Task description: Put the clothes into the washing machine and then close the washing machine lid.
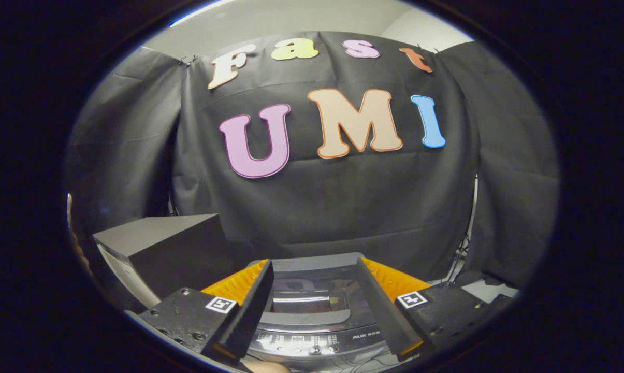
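Gripper (314, 305) fingers spread wide apart, nothing between them; each finger is a flat slab with a ribbed inner face, mounted on a matte block that carries a small square printed marker.

Washing machine (312, 331): top-loader, seen from above and in front. Lies in the gap between the two fingers and just below and ahead of them, not touched by either. Dark grey body, smooth moulded plastic, rounded corners. Lid (312, 298) appears down and flat over the tub, glossy, with a dark see-through window that throws back a bright streak of light. Control panel (312, 342) runs along the machine's near edge, a curved glossy strip with rows of small pale markings and round buttons; too small to tell more.

Clothes: cannot tell where they are; the window is too dark to show the tub's contents.

Left of the machine and just behind it, a box (159, 248), matte dark top, sharp square edges, paler side face. Behind the machine, the booth wall (322, 207), black cloth, creased, hanging in loose folds.
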Motion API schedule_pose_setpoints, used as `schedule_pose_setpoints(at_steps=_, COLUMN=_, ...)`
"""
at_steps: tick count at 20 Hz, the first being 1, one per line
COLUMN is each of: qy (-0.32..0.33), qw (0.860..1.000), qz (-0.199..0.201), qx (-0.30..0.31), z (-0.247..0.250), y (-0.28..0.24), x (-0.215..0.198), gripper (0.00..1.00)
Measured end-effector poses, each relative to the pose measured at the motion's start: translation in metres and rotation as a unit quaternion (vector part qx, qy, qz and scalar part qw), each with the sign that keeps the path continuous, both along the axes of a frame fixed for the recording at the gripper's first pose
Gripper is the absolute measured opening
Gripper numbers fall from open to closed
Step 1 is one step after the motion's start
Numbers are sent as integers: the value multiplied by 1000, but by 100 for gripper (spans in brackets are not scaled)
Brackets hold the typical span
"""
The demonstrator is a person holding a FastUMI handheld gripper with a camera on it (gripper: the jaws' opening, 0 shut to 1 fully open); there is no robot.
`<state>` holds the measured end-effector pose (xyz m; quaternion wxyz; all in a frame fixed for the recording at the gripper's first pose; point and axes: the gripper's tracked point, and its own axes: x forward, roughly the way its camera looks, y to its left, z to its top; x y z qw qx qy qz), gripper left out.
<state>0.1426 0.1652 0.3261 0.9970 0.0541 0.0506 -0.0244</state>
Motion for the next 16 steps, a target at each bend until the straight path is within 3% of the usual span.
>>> schedule_pose_setpoints(at_steps=11, qy=-54, qw=998, qz=9, qx=12, z=-1, y=-19, x=-47, gripper=97)
schedule_pose_setpoints(at_steps=16, qy=-99, qw=995, qz=12, qx=-26, z=5, y=-22, x=-59, gripper=97)
